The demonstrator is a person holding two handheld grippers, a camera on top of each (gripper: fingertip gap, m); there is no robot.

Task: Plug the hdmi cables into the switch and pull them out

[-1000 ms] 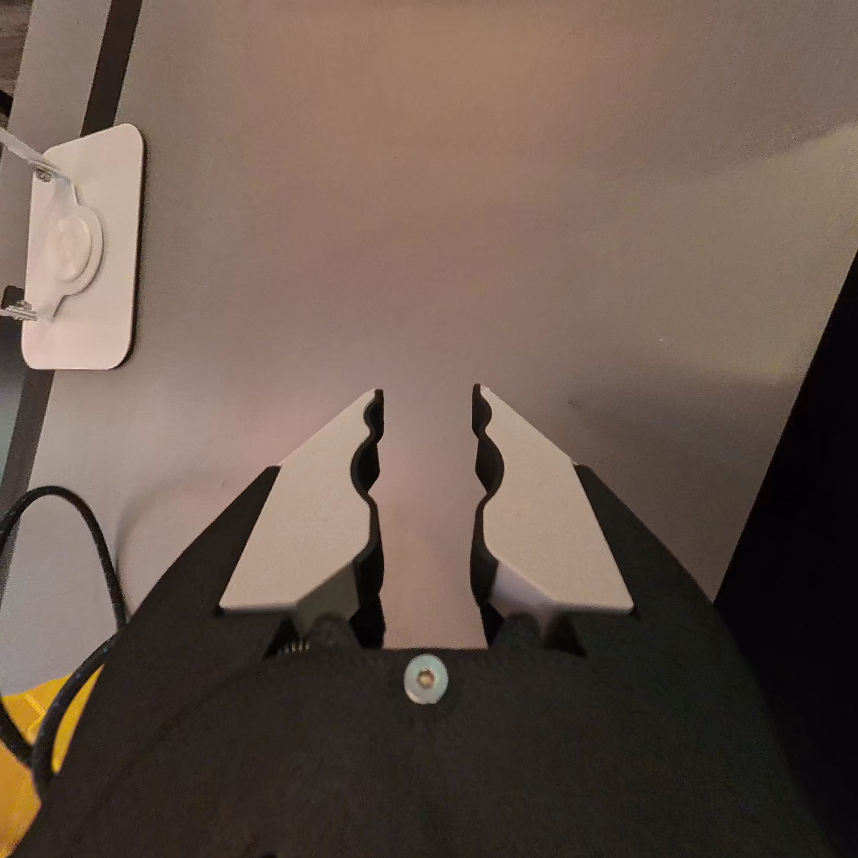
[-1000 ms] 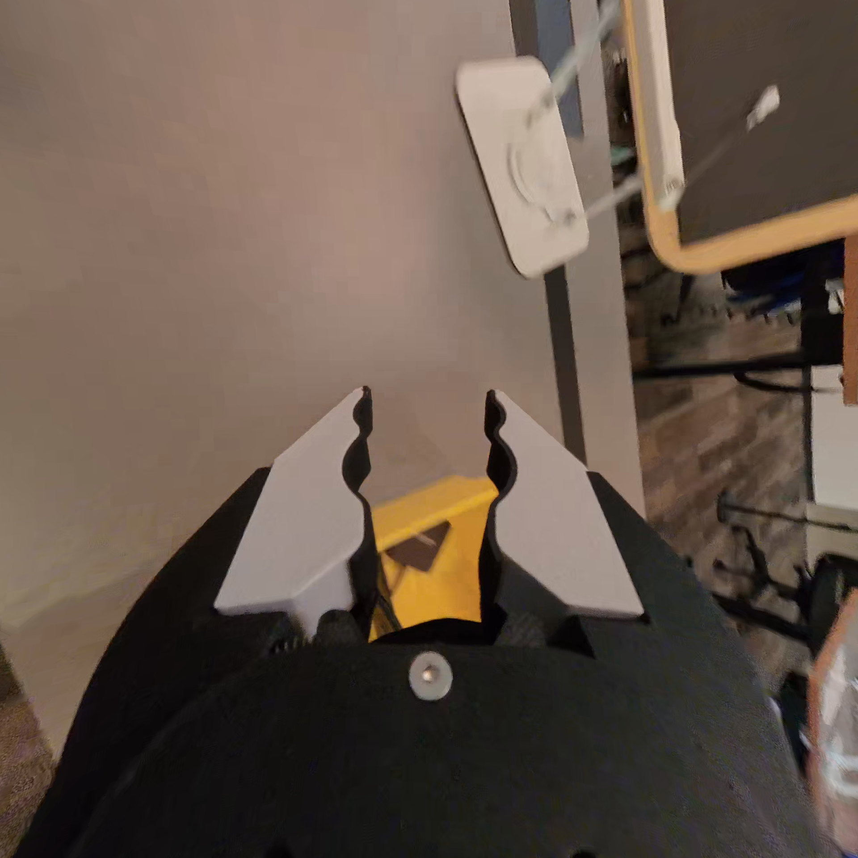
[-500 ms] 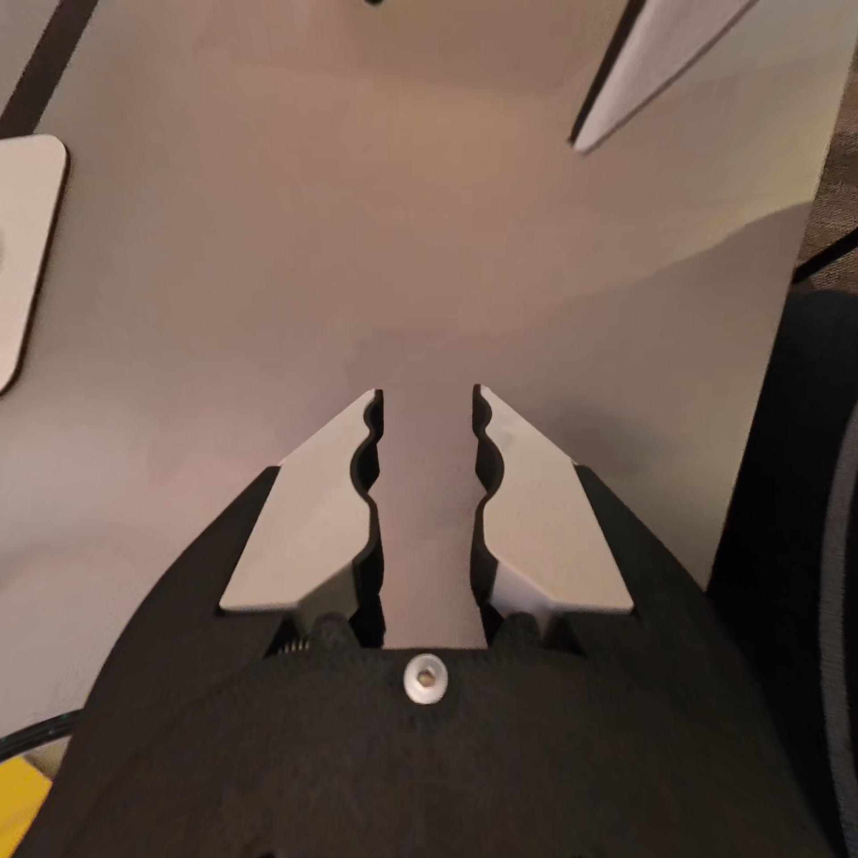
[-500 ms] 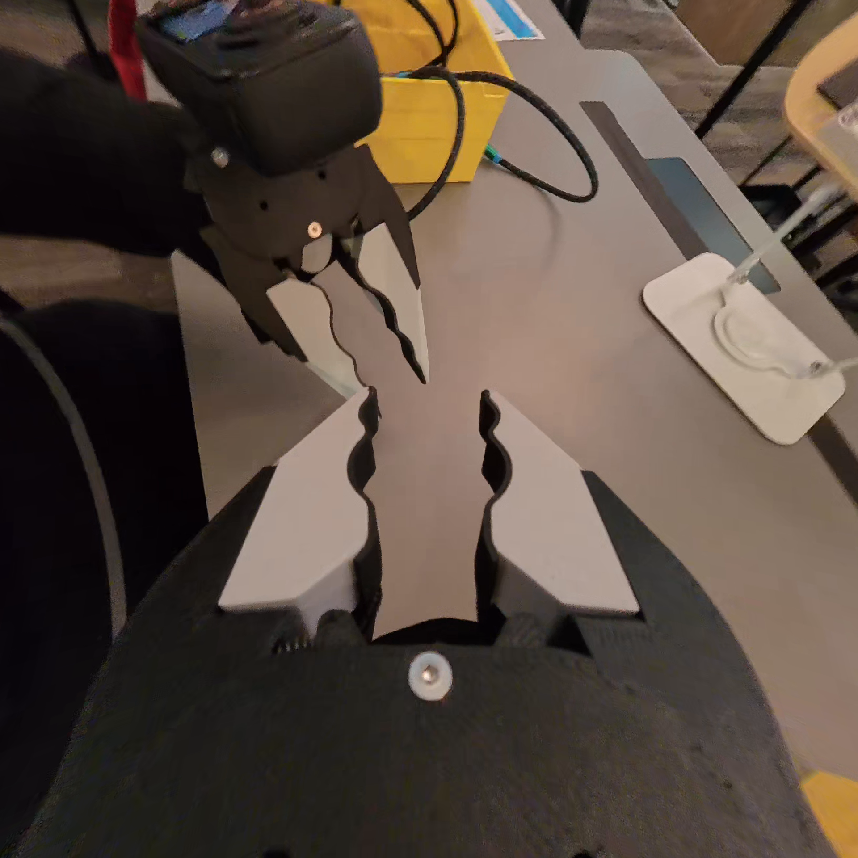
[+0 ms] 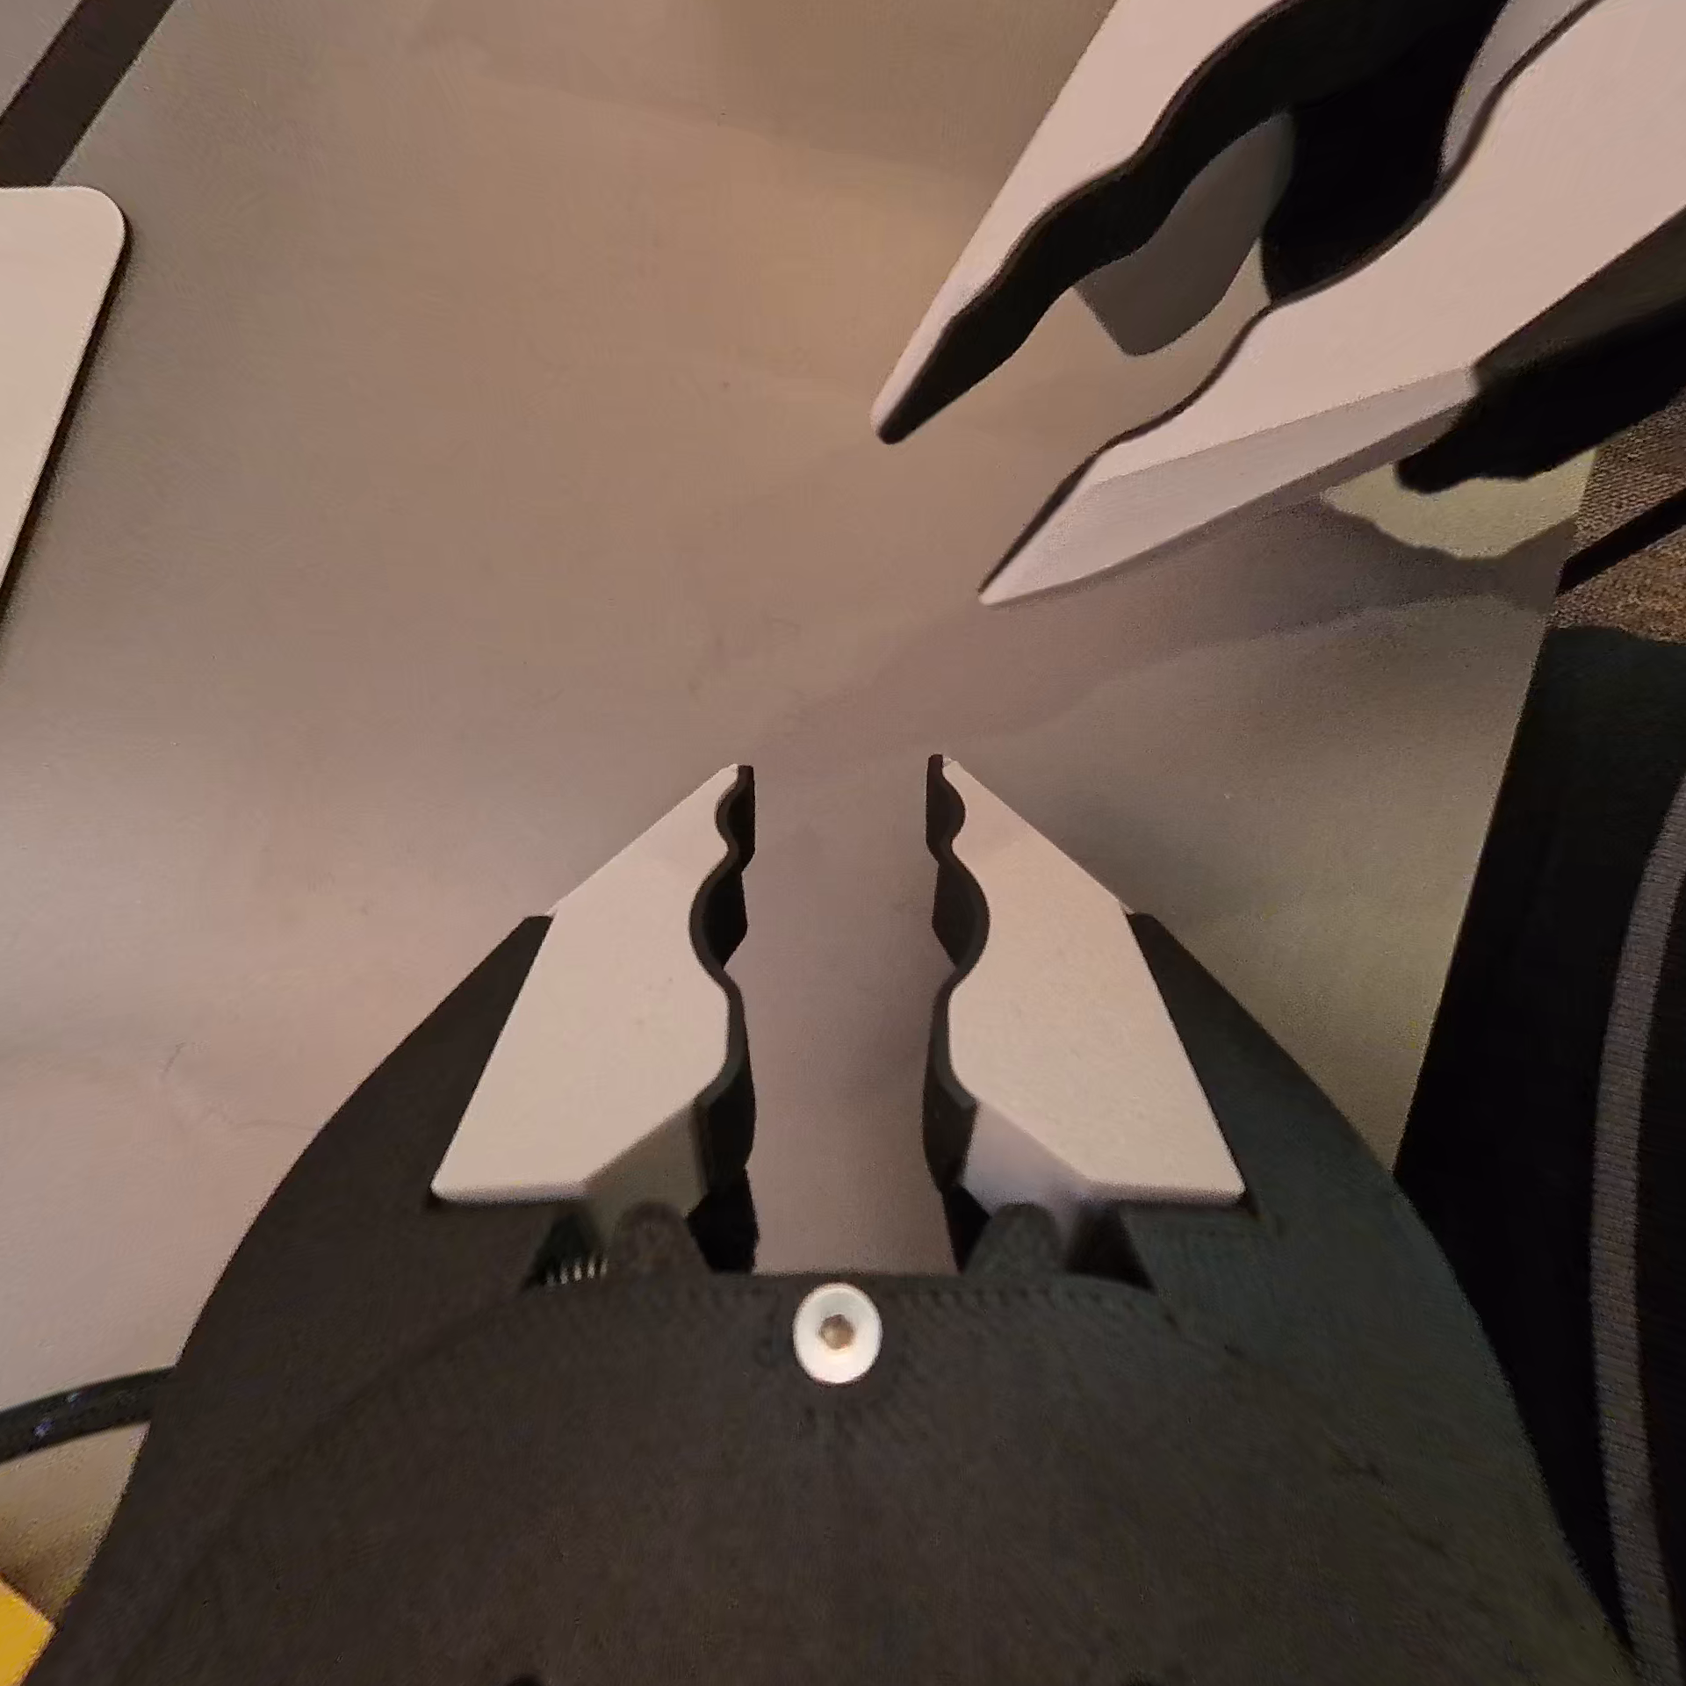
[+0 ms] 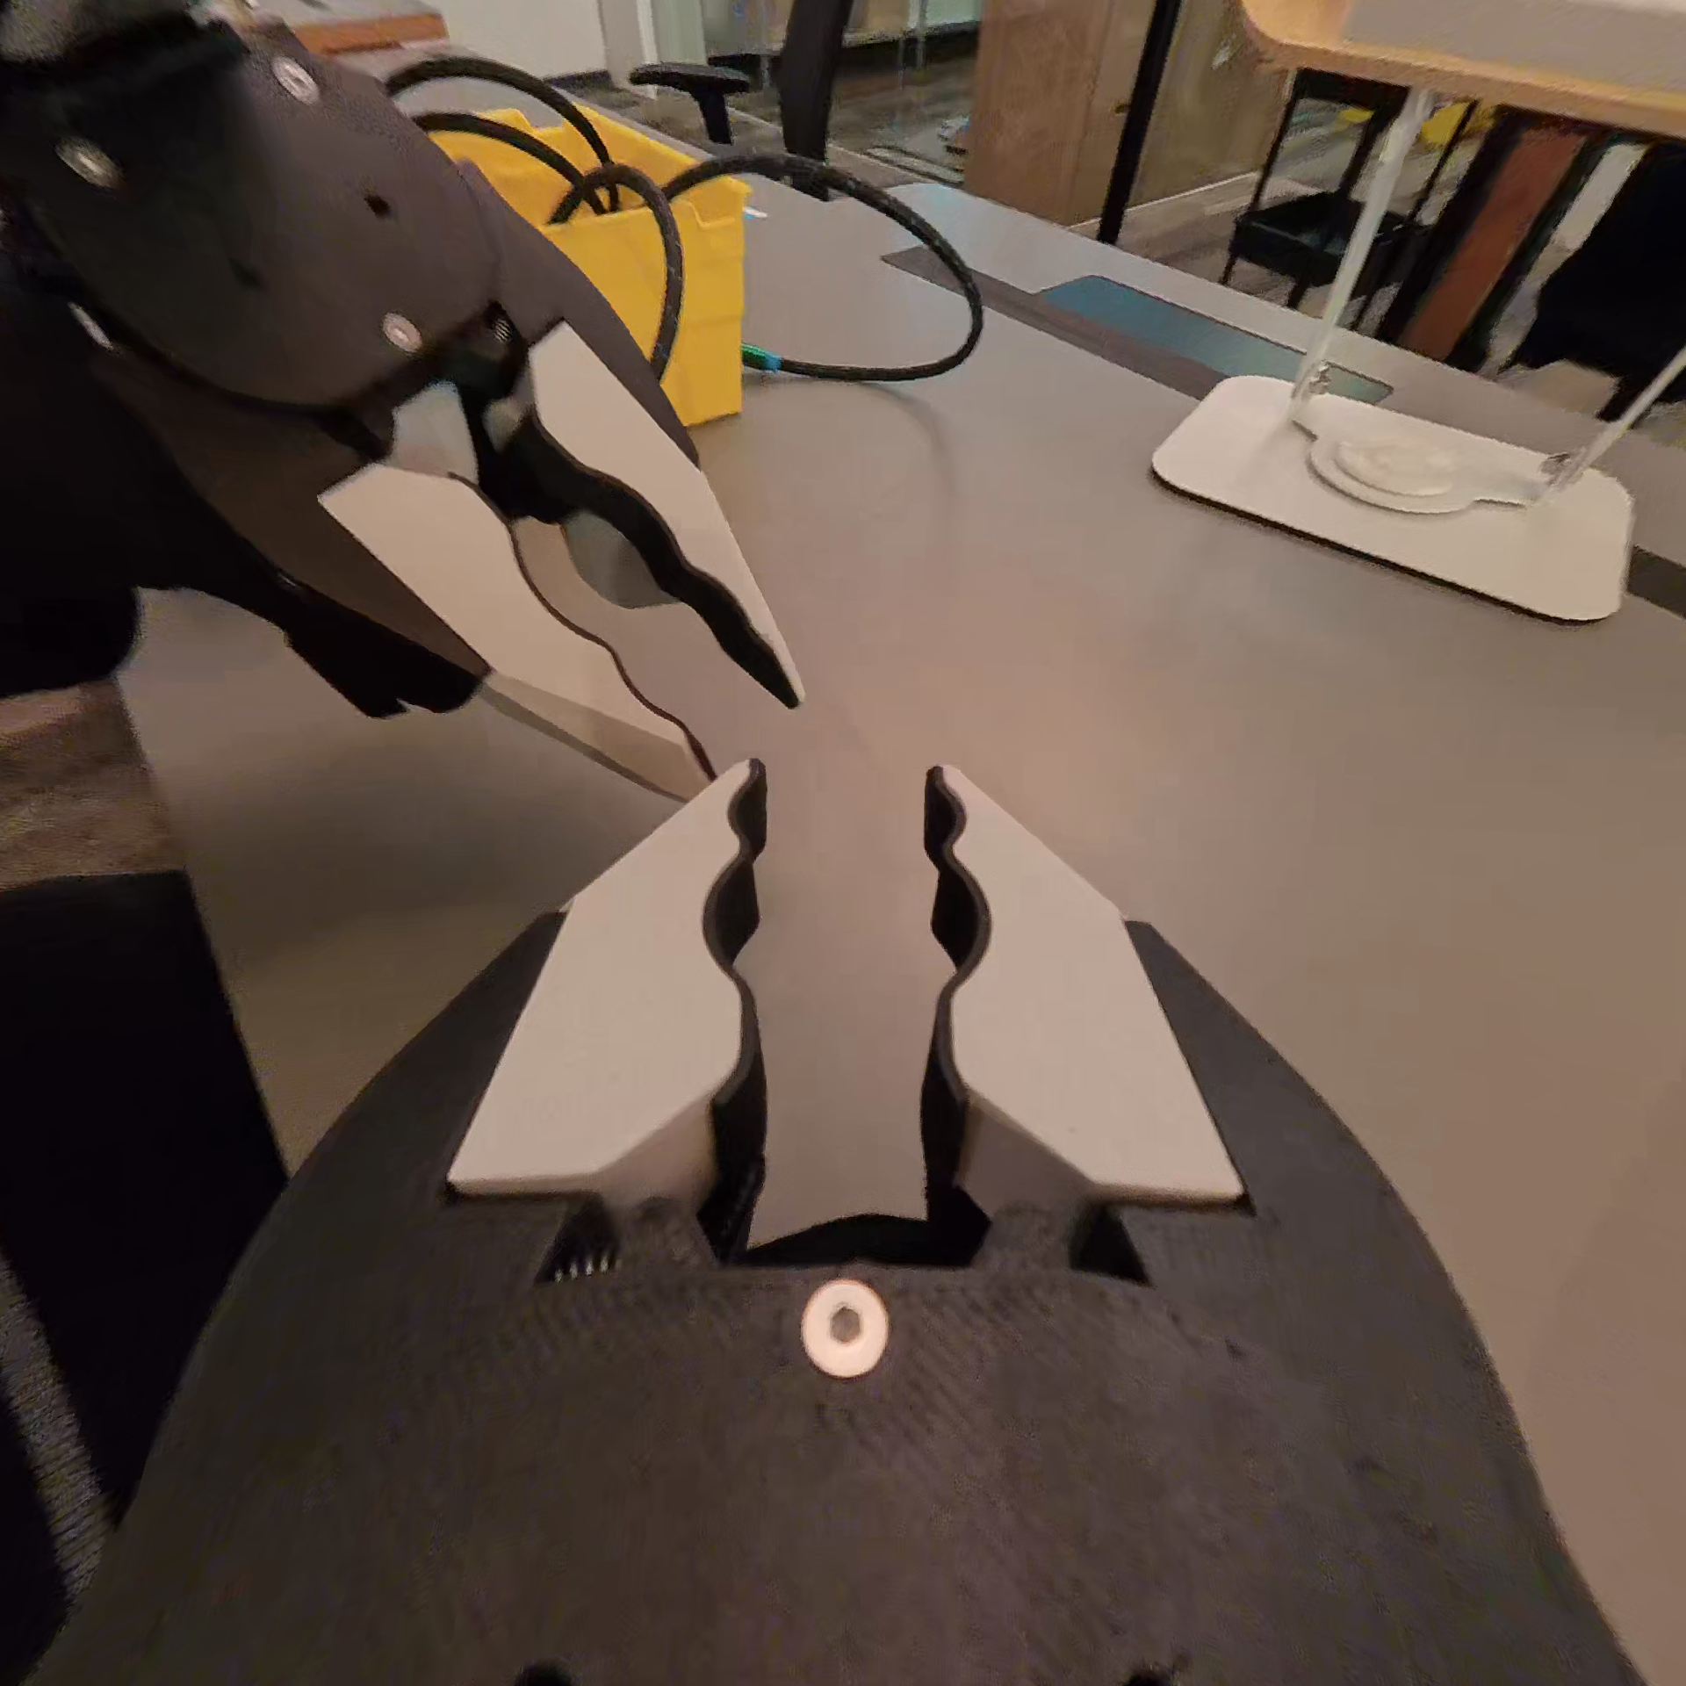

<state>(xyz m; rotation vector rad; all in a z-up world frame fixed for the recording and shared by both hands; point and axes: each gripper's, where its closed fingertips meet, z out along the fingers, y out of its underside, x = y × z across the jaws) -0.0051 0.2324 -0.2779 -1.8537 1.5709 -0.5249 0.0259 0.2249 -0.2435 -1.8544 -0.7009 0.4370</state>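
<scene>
Both the left gripper and the right gripper hover narrowly parted and empty. The braided black cable, upper left by the yellow bin, looks stiff and springy, best gripped at its rigid plug.

Yellow bin, black cable, grey table

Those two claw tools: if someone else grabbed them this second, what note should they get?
Left gripper: open, empty, over bare grey table.
Right gripper: open, empty, tips close to the left one's.
Black braided cable loops out of the yellow bin at the table's far left; a green-tipped end lies beside the bin.
A white stand base sits to the right.
No switch is in view.
Done: nothing visible.
Left: find the switch, pick up cables, plug in, pull out.
</scene>
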